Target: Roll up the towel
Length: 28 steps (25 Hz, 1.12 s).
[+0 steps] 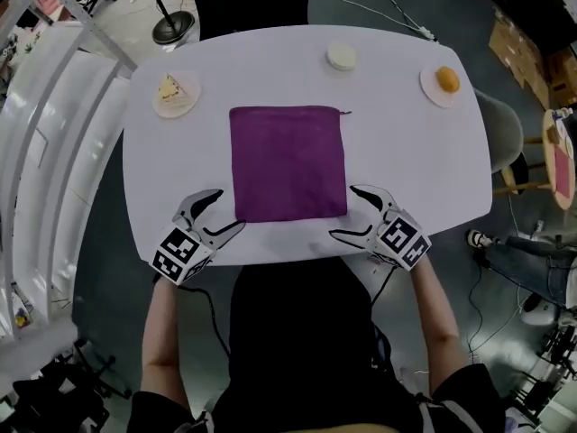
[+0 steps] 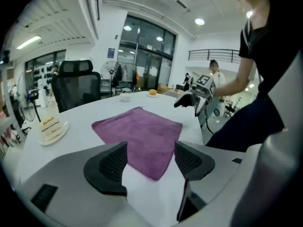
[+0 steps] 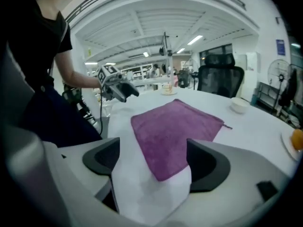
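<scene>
**Head view: towel unrolled, grasp pending**

Towel flat on desk. Left gripper by towel's near-left corner, right gripper by near-right corner. Both jaws wide apart, holding nothing. Step judged: approach. Next likely needs both closing on towel's near edge.

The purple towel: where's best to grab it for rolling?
Probably its two near corners: the towel lies flat and square. The open left gripper and right gripper flank that near edge, so come in low from the near side.
</scene>
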Motion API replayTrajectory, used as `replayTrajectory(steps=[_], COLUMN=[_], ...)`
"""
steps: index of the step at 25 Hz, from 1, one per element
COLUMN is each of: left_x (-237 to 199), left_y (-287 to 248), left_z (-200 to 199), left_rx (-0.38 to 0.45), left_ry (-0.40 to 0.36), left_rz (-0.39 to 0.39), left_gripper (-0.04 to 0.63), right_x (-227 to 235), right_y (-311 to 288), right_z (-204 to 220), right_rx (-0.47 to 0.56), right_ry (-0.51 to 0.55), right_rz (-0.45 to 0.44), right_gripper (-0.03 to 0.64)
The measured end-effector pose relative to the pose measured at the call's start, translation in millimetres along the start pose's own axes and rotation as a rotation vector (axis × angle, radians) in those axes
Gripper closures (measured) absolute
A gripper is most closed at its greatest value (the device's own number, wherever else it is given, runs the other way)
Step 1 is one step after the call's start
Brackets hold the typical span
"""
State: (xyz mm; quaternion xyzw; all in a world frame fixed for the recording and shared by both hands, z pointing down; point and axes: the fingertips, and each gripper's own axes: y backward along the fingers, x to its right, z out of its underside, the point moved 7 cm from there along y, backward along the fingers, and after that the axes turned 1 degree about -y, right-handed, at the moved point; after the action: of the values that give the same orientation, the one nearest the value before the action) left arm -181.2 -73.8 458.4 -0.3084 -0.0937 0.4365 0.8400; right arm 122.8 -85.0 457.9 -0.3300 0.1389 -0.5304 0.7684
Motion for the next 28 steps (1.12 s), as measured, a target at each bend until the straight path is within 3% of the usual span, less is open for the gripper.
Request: replayTrajectory(steps=[4, 10, 11, 15, 18, 20, 22, 26, 28], left_x=[6.8, 12.3, 13.3, 18.7, 22.8, 22.8, 20.4, 15.3, 14.8], left_y=[-17.1, -43.0, -46.1, -55.5, -59.4, -60.4, -60.8, -62.2, -64.5], left_z=[10.6, 38.9, 43.7, 56.8, 61.0, 62.2, 62.5, 61.8, 61.2], left_rx=[-0.16, -0.346, -0.373, -0.459, -0.497, -0.507, -0.511, -0.507, -0.508], left_ry=[-0.112, -0.201, -0.226, -0.344, -0.412, -0.425, -0.426, -0.433, -0.441], left_rz=[0.085, 0.136, 0.143, 0.185, 0.21, 0.218, 0.215, 0.187, 0.181], left_gripper=[0.275, 0.275, 0.275, 0.275, 0.275, 0.275, 0.283, 0.378, 0.384], right_x=[3.2, 14.6, 16.3, 21.7, 23.0, 23.5, 23.5, 23.1, 24.8], right_y=[-8.5, -25.5, -27.6, -33.5, -35.7, -37.1, -39.6, -44.3, -45.5], right_z=[15.7, 33.6, 34.9, 43.8, 47.8, 47.3, 45.5, 45.6, 46.4], right_rx=[-0.103, -0.224, -0.237, -0.293, -0.321, -0.324, -0.328, -0.365, -0.376], right_ry=[0.051, 0.197, 0.218, 0.268, 0.311, 0.332, 0.341, 0.368, 0.385], right_rz=[-0.118, -0.183, -0.19, -0.216, -0.225, -0.219, -0.218, -0.222, -0.206], right_gripper=[0.169, 0.173, 0.201, 0.202, 0.208, 0.296, 0.295, 0.296, 0.311])
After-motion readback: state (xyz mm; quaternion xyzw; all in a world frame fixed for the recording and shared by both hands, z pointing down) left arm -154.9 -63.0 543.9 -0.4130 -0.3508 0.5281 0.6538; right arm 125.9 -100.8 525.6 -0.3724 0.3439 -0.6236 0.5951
